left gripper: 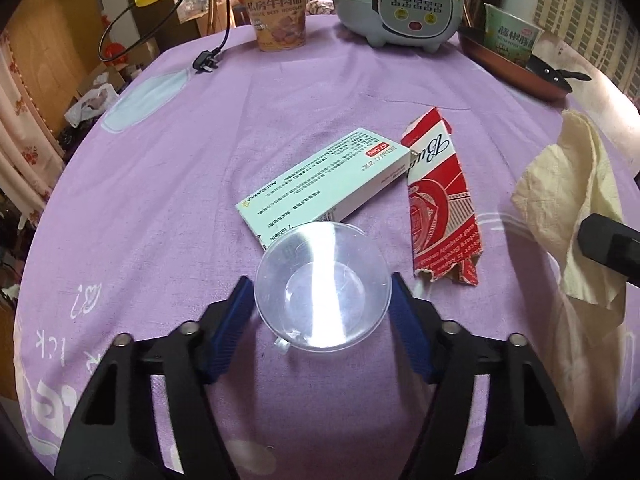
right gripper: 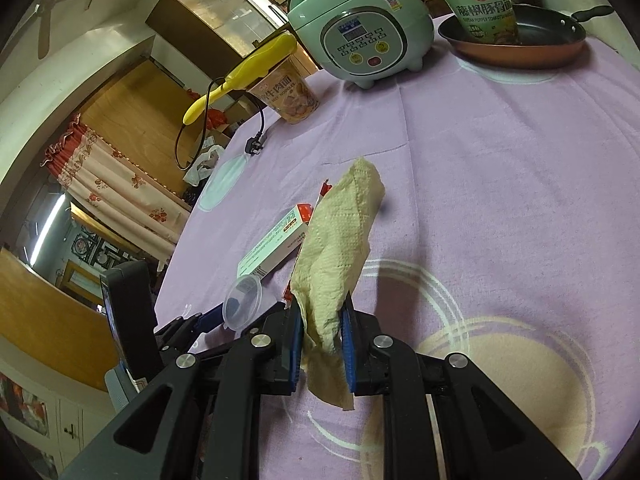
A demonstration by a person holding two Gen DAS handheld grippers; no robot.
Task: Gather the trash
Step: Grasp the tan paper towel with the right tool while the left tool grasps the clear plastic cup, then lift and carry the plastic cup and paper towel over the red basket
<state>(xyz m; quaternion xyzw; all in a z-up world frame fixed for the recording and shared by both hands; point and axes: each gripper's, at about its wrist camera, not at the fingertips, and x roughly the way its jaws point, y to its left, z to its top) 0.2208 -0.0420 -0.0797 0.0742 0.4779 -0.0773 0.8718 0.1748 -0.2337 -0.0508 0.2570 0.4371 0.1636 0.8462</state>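
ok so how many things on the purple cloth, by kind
noodle cups: 2 (brown, green)
cardboard boxes: 2 (white, red)
clear plastic cup: 1
paper towel: 1
rice cooker: 1
frying pan: 1
total: 8

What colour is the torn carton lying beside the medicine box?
The torn carton is red and white, with white script lettering; clearest in the left wrist view, right of the medicine box.

Readable bits – "BEEF NOODLES" on the brown noodle cup [left gripper: 278, 16], "AstraZeneca" on the white medicine box [left gripper: 326, 182], "PEPPER" on the green cup [right gripper: 484, 10].
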